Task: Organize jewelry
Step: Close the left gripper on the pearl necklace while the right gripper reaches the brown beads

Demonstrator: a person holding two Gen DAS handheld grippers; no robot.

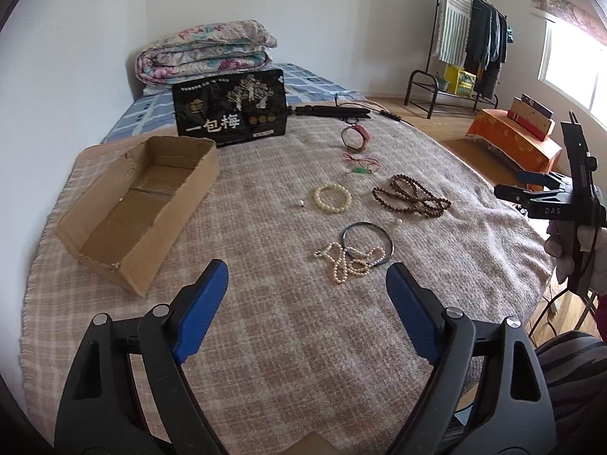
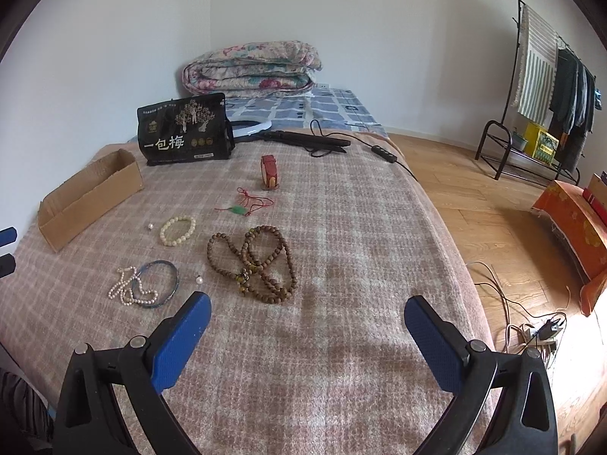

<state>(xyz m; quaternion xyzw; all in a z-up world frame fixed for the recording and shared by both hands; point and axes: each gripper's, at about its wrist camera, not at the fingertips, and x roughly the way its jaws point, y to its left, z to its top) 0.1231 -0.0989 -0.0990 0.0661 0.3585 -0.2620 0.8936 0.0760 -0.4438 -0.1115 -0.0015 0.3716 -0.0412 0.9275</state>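
Jewelry lies spread on a plaid blanket. A pearl necklace overlaps a dark bangle; both also show in the right wrist view, necklace and bangle. Farther off lie a cream bead bracelet, a brown bead necklace, a red cord with a green pendant and a red watch. An open cardboard box sits at the left. My left gripper is open and empty, just short of the pearls. My right gripper is open and empty over bare blanket.
A black snack bag stands behind the box. A black hair straightener with cord lies at the back. Loose pearls lie among the jewelry. A folded quilt, clothes rack and floor cables lie beyond.
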